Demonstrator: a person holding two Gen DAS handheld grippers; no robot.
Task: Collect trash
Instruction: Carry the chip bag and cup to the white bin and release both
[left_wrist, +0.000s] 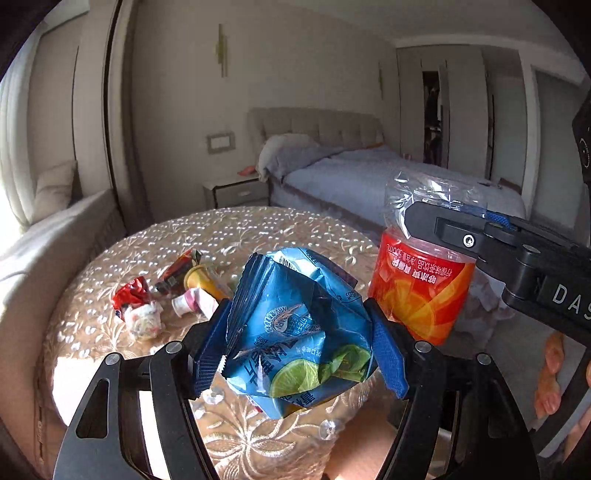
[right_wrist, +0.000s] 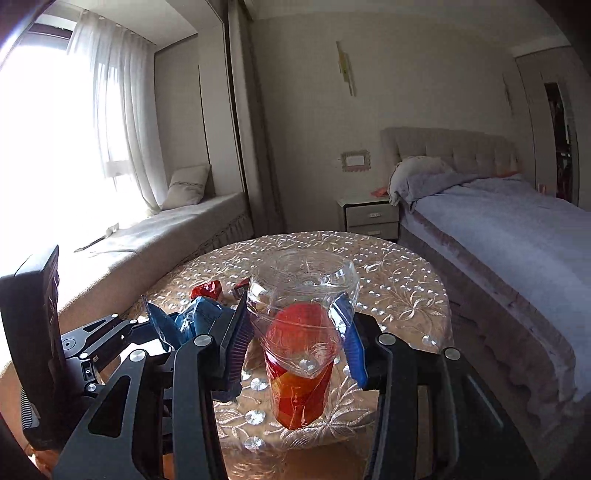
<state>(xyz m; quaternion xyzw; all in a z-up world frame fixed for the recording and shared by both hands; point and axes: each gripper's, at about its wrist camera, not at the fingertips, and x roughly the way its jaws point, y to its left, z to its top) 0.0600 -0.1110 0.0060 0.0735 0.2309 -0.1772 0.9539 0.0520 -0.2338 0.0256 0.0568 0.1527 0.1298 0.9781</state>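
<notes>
Bedroom, round lace-covered table (left_wrist: 258, 229) beside bed (left_wrist: 369, 177). Left claw (left_wrist: 301, 347) clamped on crumpled blue snack bag (left_wrist: 295, 332), lifted clear of table. Right claw (right_wrist: 295, 325) gripping empty orange-label bottle (right_wrist: 301, 354) upside down, likewise raised. Both probably bound for a bin. Wrappers (left_wrist: 147, 306) left on table.
</notes>
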